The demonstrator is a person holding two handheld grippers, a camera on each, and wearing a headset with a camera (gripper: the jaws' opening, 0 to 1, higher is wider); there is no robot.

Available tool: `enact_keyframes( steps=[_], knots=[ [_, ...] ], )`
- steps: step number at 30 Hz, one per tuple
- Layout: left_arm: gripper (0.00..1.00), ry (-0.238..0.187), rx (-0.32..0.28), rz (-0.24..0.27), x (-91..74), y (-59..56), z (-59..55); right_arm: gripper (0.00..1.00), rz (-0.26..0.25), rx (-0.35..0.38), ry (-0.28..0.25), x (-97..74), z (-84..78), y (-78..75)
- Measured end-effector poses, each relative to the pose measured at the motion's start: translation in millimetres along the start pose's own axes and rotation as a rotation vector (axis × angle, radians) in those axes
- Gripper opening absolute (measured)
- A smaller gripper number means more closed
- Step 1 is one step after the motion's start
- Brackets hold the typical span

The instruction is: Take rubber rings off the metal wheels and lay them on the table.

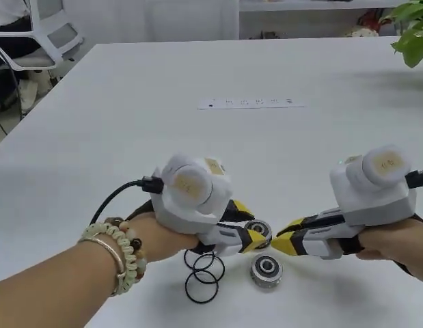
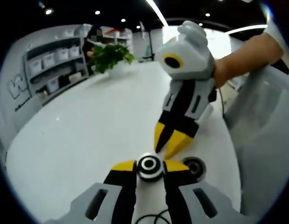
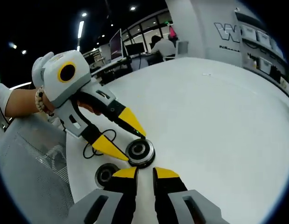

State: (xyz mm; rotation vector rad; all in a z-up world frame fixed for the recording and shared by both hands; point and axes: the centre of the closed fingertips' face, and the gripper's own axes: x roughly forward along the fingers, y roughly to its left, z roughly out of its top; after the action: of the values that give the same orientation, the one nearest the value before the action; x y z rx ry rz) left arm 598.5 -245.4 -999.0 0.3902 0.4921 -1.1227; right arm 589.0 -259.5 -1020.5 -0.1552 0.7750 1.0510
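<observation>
**Head view.** The left tongs [image 1: 249, 224] are clamped on a metal wheel [image 1: 259, 229], which is held just above the white counter [image 1: 197, 137]. A left hand [image 1: 153, 236] with bead bracelets at the wrist grips the tool. The right tongs [image 1: 281, 237] point at that wheel from its right, with their yellow tips just beside it. A second wheel [image 1: 266, 268] lies flat on the counter, just nearer the person than the held wheel. Three black rubber rings [image 1: 203, 271] lie on the counter to the held wheel's near left, overlapping one another. A white strip [image 1: 251, 104] lies far beyond the held wheel, and a plant [image 1: 413, 31] stands beyond it to the right.

**Left gripper view.** The held wheel [image 2: 150, 167] sits between the left tongs' [image 2: 150, 164] two yellow tips, one tip pressed to each side. The right tongs [image 2: 166, 145] come down from above the wheel and almost reach it. Their tips are close together with a thin gap, and nothing is between them. The second wheel [image 2: 194, 166] lies just right of the held one.

**Right gripper view.** The right tongs [image 3: 145, 173] rise from the bottom edge, slightly parted and empty. The held wheel [image 3: 141, 151] is just ahead of them. The left tongs [image 3: 135, 147] pinch that wheel from the left. The second wheel [image 3: 106, 174] lies on the counter to its lower left.
</observation>
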Motion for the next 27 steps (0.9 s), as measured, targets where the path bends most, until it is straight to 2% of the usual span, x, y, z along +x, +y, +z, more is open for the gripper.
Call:
enact_keyframes(
  steps=[3, 7, 10, 15, 27],
  knots=[
    [0.2, 0.001, -0.008, 0.004, 1.2, 0.6, -1.2, 0.11, 0.003, -0.004, 0.006, 1.1, -1.3, 1.4],
    [0.18, -0.01, -0.057, -0.015, 0.7, -0.7, -2.0, 0.14, 0.003, -0.017, -0.006, 1.5, 1.3, 2.4],
    [0.17, -0.02, -0.052, -0.013, -0.4, -1.0, -1.8, 0.18, 0.001, -0.035, -0.012, 2.8, 3.1, 3.5],
    [0.14, -0.032, -0.066, 0.002, 0.0, 1.1, -1.5, 0.17, 0.003, -0.06, -0.006, 4.1, 3.8, 6.0],
    [0.14, -0.047, -0.073, 0.0, 0.2, -1.4, -2.4, 0.19, -0.011, -0.12, -0.007, 8.8, 5.0, 5.0]
  ],
)
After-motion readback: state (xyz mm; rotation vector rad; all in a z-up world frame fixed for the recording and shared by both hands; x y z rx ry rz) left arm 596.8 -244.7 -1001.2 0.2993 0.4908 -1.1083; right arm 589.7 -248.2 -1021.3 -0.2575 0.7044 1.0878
